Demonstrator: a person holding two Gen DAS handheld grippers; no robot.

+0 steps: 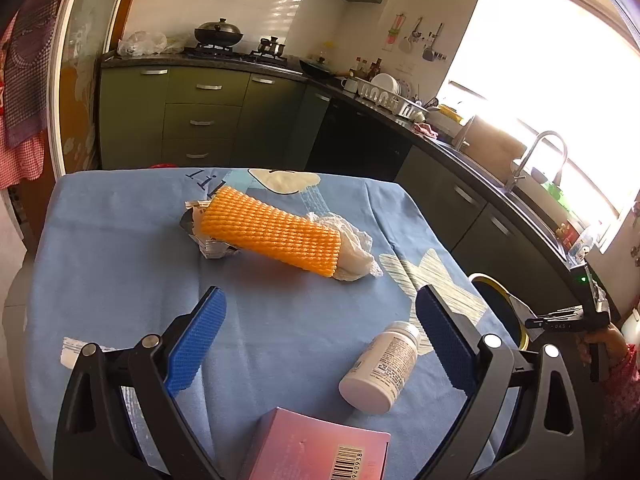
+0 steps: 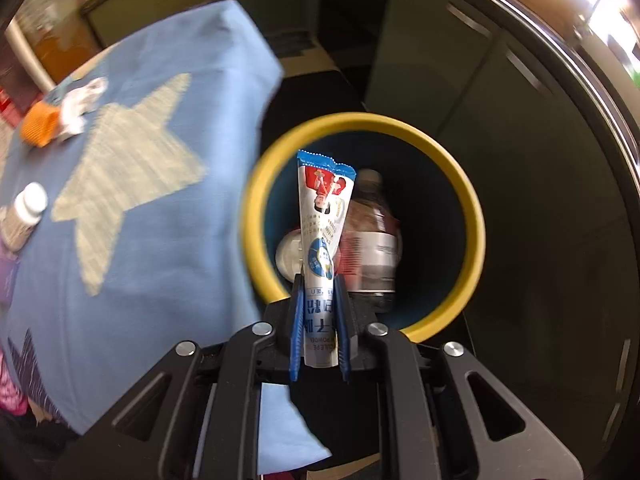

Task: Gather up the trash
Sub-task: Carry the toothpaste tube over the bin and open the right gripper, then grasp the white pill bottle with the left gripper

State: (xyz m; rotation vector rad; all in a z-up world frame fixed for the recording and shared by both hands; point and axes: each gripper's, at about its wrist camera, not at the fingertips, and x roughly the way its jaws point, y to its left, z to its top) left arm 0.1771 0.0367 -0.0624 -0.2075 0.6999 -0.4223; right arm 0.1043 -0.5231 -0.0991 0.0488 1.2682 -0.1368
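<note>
Left view faces table (image 1: pixel 120 264); right overlooks bin (image 2: pixel 472 208).

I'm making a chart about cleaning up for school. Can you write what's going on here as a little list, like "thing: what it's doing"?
right gripper: shut on a sachet, held over the bin
bin: yellow rim, beside the table, a bottle already inside
left gripper: open, holding nothing, above the table
table: covered with a blue cloth with a star on it
still on the table: orange foam net, white tissue, white pill bottle, pink box
</note>
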